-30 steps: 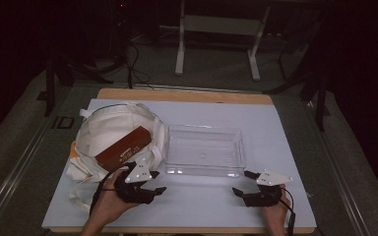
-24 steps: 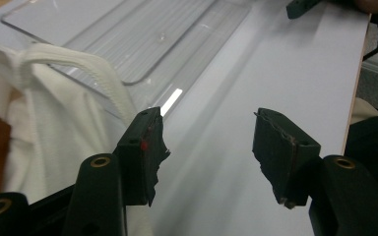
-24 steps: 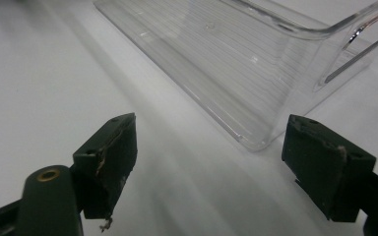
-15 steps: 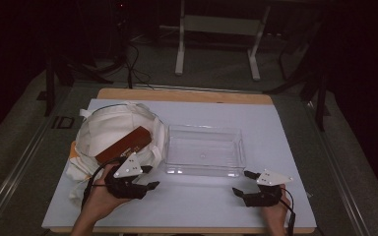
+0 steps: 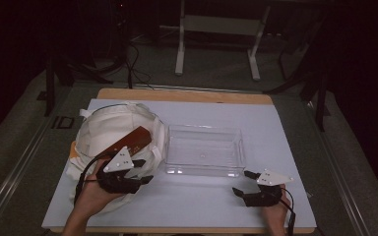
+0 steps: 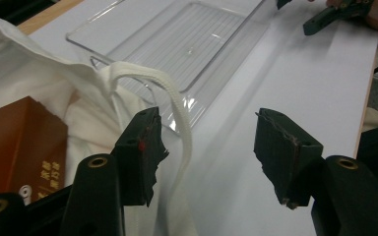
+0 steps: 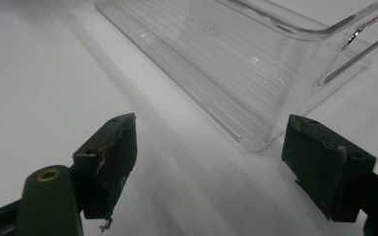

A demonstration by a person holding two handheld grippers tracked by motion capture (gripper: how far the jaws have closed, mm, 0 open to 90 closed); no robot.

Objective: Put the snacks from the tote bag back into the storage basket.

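Observation:
A white cloth bag (image 5: 109,129) lies at the left of the table with a brown box (image 5: 128,142) sticking out of its mouth. A clear plastic tray (image 5: 204,150) stands empty at the centre. My left gripper (image 5: 145,169) is open at the bag's near right edge. In the left gripper view the bag's strap (image 6: 177,108) loops between the open jaws, close to the left one, with the box (image 6: 19,137) to the left. My right gripper (image 5: 241,182) is open and holds nothing, just in front of the tray's near right corner (image 7: 256,142).
A white sheet (image 5: 202,206) covers the wooden table (image 5: 187,95). Bare sheet lies between the two grippers and right of the tray. In the left gripper view the right gripper (image 6: 334,14) shows far off. Cables and a metal stand (image 5: 216,44) are on the floor behind.
My left gripper has moved forward and slightly left, up against the bag's edge and strap. The right gripper has stayed nearly still.

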